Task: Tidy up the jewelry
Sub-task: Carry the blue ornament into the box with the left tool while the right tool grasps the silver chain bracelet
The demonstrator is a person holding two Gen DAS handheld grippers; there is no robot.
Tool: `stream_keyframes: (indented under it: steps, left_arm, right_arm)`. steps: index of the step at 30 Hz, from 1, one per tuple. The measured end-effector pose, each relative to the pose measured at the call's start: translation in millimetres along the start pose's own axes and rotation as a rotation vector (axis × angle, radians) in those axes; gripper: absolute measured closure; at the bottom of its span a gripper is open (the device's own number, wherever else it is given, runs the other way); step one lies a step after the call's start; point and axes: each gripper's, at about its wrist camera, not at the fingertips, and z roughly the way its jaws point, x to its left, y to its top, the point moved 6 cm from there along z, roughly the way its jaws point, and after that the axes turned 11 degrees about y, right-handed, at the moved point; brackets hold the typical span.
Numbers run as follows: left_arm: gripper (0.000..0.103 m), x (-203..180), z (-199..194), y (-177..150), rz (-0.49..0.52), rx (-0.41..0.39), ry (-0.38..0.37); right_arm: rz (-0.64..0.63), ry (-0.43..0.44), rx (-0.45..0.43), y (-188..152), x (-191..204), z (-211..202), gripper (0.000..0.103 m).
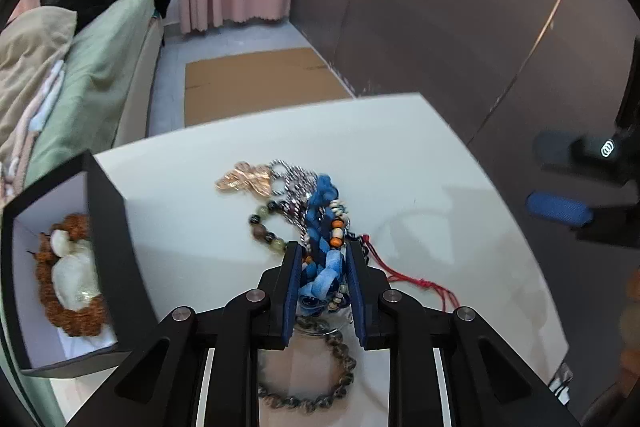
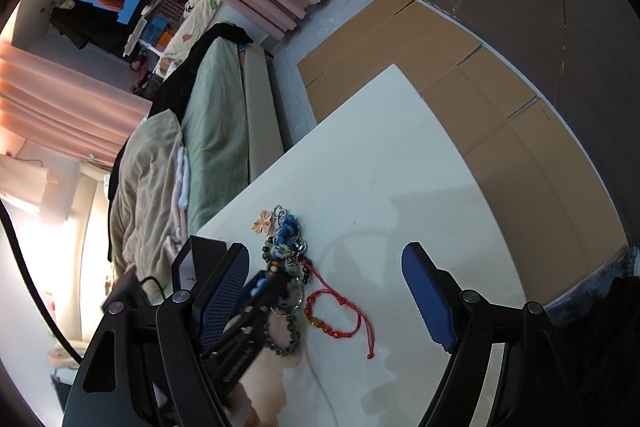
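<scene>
White glossy counter [image 1: 192, 227] fills the left wrist view, a bed at upper left. Centre frame, the left gripper [image 1: 322, 259] has its fingers pinching a blue knotted fabric bracelet [image 1: 320, 223] in a tangled jewelry pile; a black open box [image 1: 108, 211] with a brown woven piece sits lower left. Lifting could drag neighbouring strands along. In the right wrist view, the right gripper [image 2: 328, 291] is spread wide, empty, and a red cord bracelet [image 2: 340, 315] shows fully at lower centre.

Bare worktop [image 1: 420, 155] lies open across the right and upper centre of the frame, while the black box [image 1: 108, 227] blocks the left edge.
</scene>
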Motion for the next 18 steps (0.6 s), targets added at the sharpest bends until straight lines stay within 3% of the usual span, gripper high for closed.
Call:
stream_keyframes:
  steps: [12,18]
  left_arm:
    - [0.08,45.3,-38.1,11.0,-0.127,-0.076,-0.027]
    - [0.08,63.3,-48.8,15.5,-0.159,-0.104,-0.03]
  right_arm:
    - [-0.071,0.028,0.013,-12.5,22.0,20.0,0.025]
    - [-0.099,0.041,0.027,-14.2,33.5,40.1,0.039]
